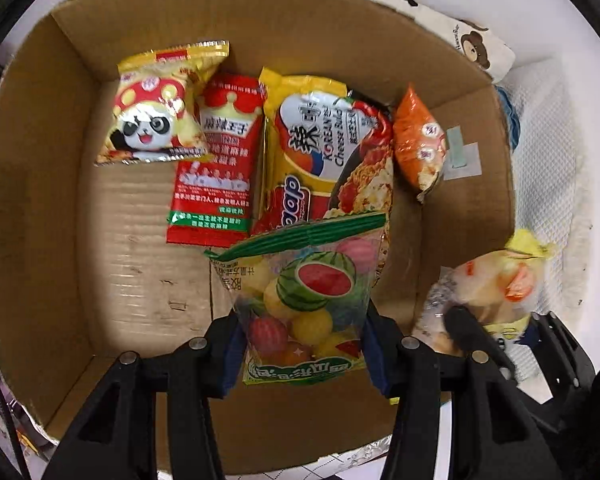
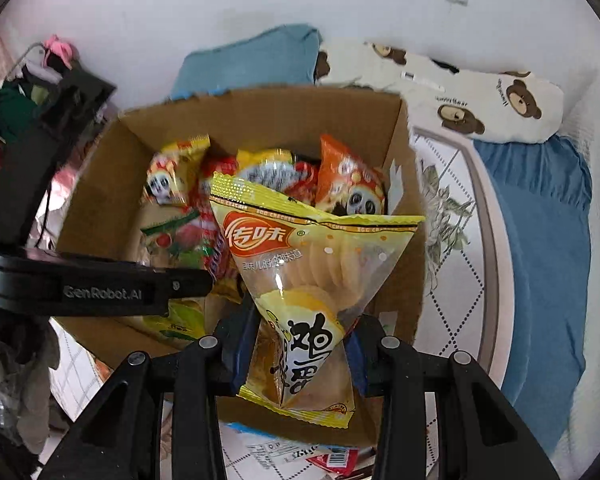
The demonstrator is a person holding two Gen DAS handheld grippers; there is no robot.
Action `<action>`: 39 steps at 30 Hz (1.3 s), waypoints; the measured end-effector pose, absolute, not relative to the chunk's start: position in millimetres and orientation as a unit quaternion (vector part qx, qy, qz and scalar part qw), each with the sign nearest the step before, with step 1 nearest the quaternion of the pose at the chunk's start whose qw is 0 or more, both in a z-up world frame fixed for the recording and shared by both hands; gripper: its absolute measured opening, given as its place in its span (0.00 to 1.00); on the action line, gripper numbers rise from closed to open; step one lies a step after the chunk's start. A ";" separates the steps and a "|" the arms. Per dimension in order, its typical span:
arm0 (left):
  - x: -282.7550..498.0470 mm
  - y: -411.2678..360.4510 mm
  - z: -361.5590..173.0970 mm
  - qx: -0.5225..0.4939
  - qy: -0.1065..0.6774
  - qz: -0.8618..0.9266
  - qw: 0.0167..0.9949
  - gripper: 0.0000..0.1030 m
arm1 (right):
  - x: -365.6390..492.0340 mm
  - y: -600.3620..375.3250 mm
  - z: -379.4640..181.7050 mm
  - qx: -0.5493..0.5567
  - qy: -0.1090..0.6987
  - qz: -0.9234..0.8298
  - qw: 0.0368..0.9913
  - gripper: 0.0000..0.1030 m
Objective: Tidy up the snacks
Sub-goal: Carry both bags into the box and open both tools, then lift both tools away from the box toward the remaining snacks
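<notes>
My left gripper [image 1: 302,354] is shut on a clear fruit-candy bag [image 1: 308,300] with a watermelon print, held above the open cardboard box [image 1: 40,160]. In the box lie a yellow panda snack [image 1: 160,108], a red spicy-strip pack [image 1: 216,160], a Korean cheese noodle pack [image 1: 328,148] and an orange panda snack [image 1: 418,140]. My right gripper [image 2: 304,354] is shut on a yellow egg-cracker bag [image 2: 300,272], over the near right part of the box [image 2: 92,208]. That gripper also shows in the left wrist view [image 1: 496,340], at the box's right wall.
A bear-print pillow [image 2: 460,96] and a blue pillow [image 2: 252,60] lie behind the box. Blue cloth [image 2: 548,240] covers the right side. More packets [image 2: 328,456] lie on the patterned sheet in front of the box. Clutter [image 2: 8,120] sits at the left.
</notes>
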State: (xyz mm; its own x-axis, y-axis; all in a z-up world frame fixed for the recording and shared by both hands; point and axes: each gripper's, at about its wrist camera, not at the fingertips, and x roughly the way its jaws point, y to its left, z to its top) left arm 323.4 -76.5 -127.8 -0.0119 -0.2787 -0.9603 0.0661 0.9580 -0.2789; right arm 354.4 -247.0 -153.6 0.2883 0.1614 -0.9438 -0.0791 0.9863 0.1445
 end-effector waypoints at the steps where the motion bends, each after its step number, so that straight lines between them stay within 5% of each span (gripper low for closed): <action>1: 322.8 -77.0 -130.4 -0.073 0.705 -0.121 0.695 0.47 | 354.3 -246.8 -157.3 0.035 0.600 0.076 0.795 0.41; 3: 322.3 -77.3 -135.7 -0.075 0.713 -0.117 0.687 0.49 | 358.4 -248.2 -171.7 0.047 0.626 0.081 0.774 0.48; 6: 325.0 -76.7 -135.6 -0.072 0.709 -0.108 0.693 0.76 | 360.9 -249.4 -186.0 0.051 0.653 0.081 0.751 0.83; 7: 325.8 -76.3 -134.7 -0.070 0.705 -0.104 0.698 0.87 | 361.7 -248.9 -189.2 0.051 0.656 0.086 0.748 0.84; 11: 320.5 -71.3 -126.9 -0.060 0.696 -0.091 0.709 0.90 | 362.0 -240.8 -195.4 0.039 0.673 0.081 0.734 0.89; 39: 238.8 -29.3 -73.2 -0.001 0.592 -0.048 0.805 0.91 | 313.7 -244.7 -145.6 0.057 0.612 0.036 0.788 0.91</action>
State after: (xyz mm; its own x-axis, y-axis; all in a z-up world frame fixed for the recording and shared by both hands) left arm 238.8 -29.3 -73.2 0.2946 -0.0785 -0.9524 0.0766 0.9954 -0.0584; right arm 313.7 -244.7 -145.6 0.2472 0.1263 -0.9607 0.0126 0.9910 0.1336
